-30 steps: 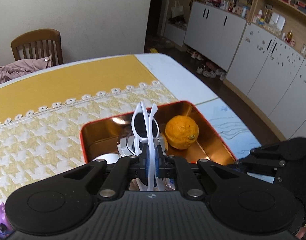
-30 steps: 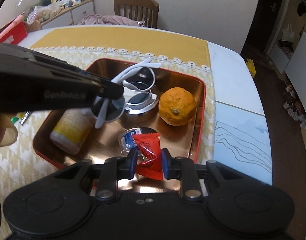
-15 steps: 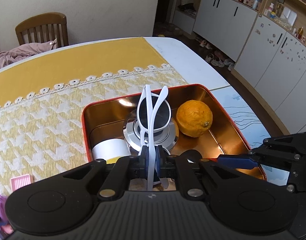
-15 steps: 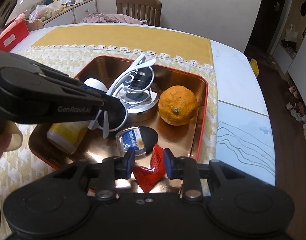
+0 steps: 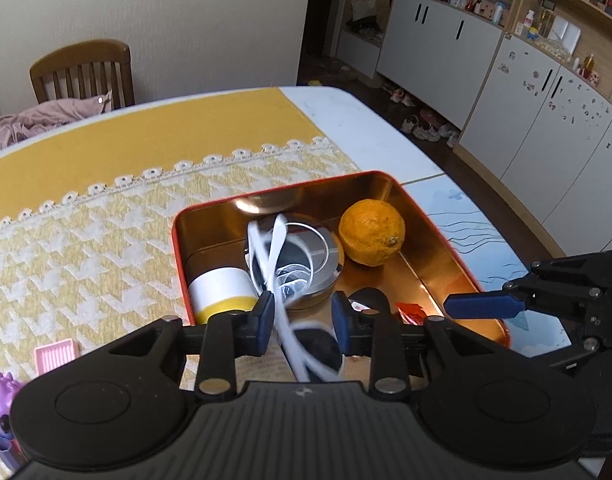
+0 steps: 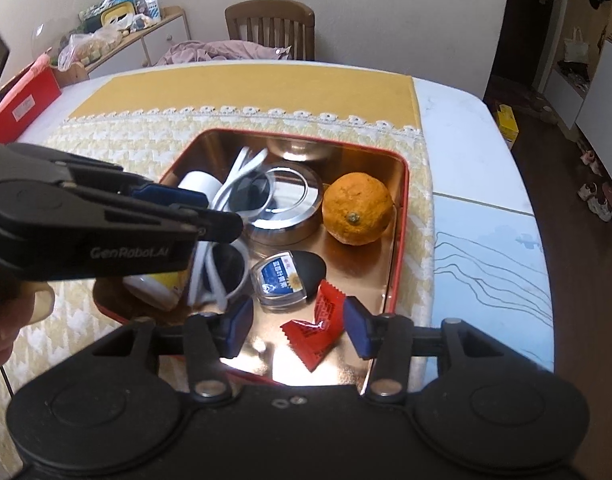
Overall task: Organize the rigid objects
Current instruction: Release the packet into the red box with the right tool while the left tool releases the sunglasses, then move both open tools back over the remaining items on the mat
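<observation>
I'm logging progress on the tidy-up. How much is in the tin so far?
Done: orange, bottle and round metal lid lie in the tin. In hand: both grippers' jaws are opening, dropping sunglasses and red packet. Left: pink item on the cloth.

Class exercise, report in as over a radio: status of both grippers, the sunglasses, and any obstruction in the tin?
Left gripper opening, white sunglasses loose between jaws, over tin. Right gripper opening, red packet released. Orange, round lid crowd the tin.

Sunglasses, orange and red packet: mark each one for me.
sunglasses [image 5: 312, 350], left wrist view, dark lens.
orange [image 6: 356, 208], right wrist view, middle of the peel.
red packet [image 6: 320, 330], right wrist view, wrapper's centre.
</observation>
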### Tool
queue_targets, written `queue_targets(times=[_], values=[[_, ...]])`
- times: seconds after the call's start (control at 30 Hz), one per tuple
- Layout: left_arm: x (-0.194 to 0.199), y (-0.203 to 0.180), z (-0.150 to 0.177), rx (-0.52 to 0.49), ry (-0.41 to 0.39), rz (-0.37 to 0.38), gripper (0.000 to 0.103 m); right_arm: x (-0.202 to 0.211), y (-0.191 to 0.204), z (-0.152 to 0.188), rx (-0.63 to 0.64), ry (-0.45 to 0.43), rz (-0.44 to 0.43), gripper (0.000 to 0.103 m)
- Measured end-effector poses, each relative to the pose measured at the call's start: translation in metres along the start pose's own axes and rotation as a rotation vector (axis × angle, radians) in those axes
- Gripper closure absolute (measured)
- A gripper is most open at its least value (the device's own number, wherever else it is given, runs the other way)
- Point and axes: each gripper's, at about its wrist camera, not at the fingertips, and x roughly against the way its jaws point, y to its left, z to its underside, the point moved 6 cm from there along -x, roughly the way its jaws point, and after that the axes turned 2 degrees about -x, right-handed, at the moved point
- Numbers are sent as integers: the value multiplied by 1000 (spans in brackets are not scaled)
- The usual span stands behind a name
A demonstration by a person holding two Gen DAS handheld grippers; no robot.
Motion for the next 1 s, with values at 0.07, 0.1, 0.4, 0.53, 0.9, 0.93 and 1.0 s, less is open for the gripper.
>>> queue_targets(times=[0.07,0.1,0.4,0.53,0.9,0.93,1.0], values=[[9,-1,0,-3,-21,3,73,5,1,-1,-6,-9,-1,51],[13,-2,-1,-6,-32,5,73,7,2,-2,-9,-14,0,50],[53,3,3,-23,-97,33,73,36,10,-4,-41,-60,-7,39],[72,15,8,-1,-125,37,52,49,15,-5,-62,-91,-20,33],[123,68,29,38,-179,5,37,70,50,-3,-88,-169,-46,13],[127,73,32,33,-182,-5,35,70,55,-4,-89,-171,-50,12],[136,84,38,30,-194,-29,33,71,66,-4,-92,-178,-60,9]])
